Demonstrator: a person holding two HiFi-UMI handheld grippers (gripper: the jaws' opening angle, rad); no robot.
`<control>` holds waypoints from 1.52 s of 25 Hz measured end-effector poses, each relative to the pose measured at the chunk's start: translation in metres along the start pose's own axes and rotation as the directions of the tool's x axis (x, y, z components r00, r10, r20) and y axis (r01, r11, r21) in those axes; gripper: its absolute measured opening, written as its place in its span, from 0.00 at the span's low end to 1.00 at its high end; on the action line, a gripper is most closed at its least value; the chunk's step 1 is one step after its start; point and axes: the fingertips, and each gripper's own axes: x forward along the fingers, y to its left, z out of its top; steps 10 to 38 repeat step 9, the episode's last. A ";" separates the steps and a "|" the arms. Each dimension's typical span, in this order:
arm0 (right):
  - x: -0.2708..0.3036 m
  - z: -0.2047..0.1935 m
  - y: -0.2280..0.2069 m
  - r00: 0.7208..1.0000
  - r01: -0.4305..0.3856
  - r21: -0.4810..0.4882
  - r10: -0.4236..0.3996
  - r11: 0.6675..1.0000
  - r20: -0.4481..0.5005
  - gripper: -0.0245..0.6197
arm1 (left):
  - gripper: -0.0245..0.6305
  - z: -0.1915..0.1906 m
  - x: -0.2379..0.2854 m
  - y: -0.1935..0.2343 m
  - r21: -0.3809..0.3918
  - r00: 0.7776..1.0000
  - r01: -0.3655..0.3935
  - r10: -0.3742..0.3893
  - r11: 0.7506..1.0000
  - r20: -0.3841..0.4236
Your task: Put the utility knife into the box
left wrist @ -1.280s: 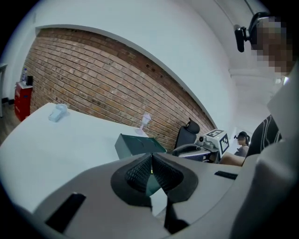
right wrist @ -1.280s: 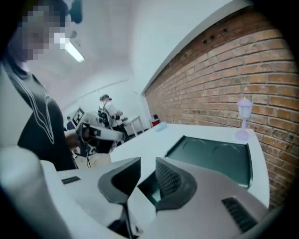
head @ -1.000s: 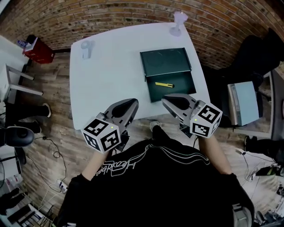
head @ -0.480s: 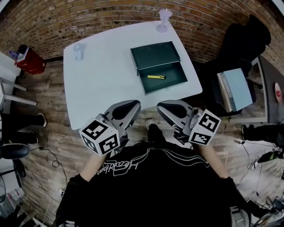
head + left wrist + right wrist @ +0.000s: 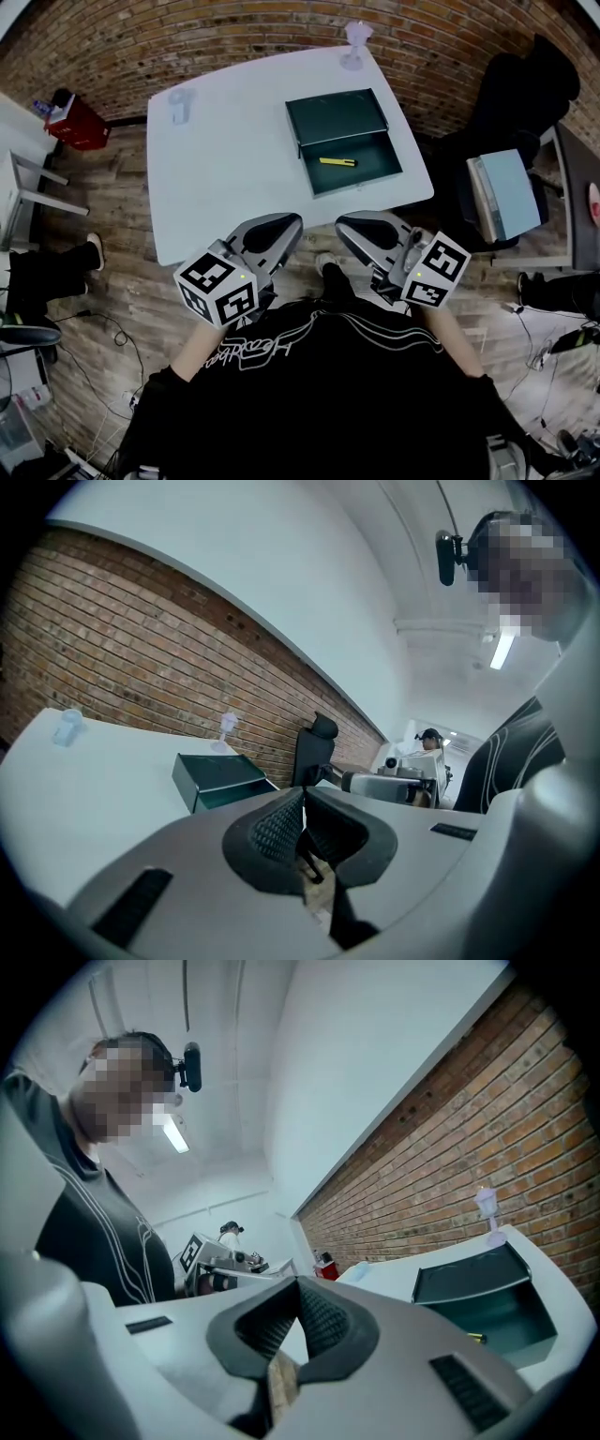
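Note:
The yellow utility knife [image 5: 337, 162] lies inside the lower half of the open dark green box [image 5: 328, 120], which sits on the white table [image 5: 234, 169]. In the right gripper view the box [image 5: 487, 1297] is at the right, with a sliver of the knife [image 5: 475, 1338] showing inside. The left gripper view has the box [image 5: 217, 778] left of centre. My left gripper [image 5: 286, 223] and right gripper [image 5: 349, 225] hang side by side off the table's near edge, close to my body. Both are shut with nothing between the pads.
A clear cup [image 5: 181, 103] stands at the table's far left. A small clear stemmed object [image 5: 354, 42] is at the far edge behind the box. A black chair [image 5: 525, 103] and a pale blue seat [image 5: 506, 192] stand to the right, and a red bin [image 5: 75, 127] to the left.
The head view has shifted, so the table sits a little differently in the picture. Both grippers stay shut near my body, and the knife stays in the box.

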 end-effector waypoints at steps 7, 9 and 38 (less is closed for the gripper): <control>0.013 0.003 -0.007 0.999 -0.052 -0.004 0.051 0.999 -0.018 0.04 | 0.09 0.006 -0.004 0.012 0.000 0.999 -0.053 0.053 0.999 0.010; 0.017 0.005 -0.010 0.998 -0.065 -0.009 0.065 0.998 -0.021 0.04 | 0.09 0.009 -0.003 0.016 0.001 0.998 -0.067 0.067 0.998 0.012; 0.017 0.005 -0.010 0.998 -0.065 -0.009 0.065 0.998 -0.021 0.04 | 0.09 0.009 -0.003 0.016 0.001 0.998 -0.067 0.067 0.998 0.012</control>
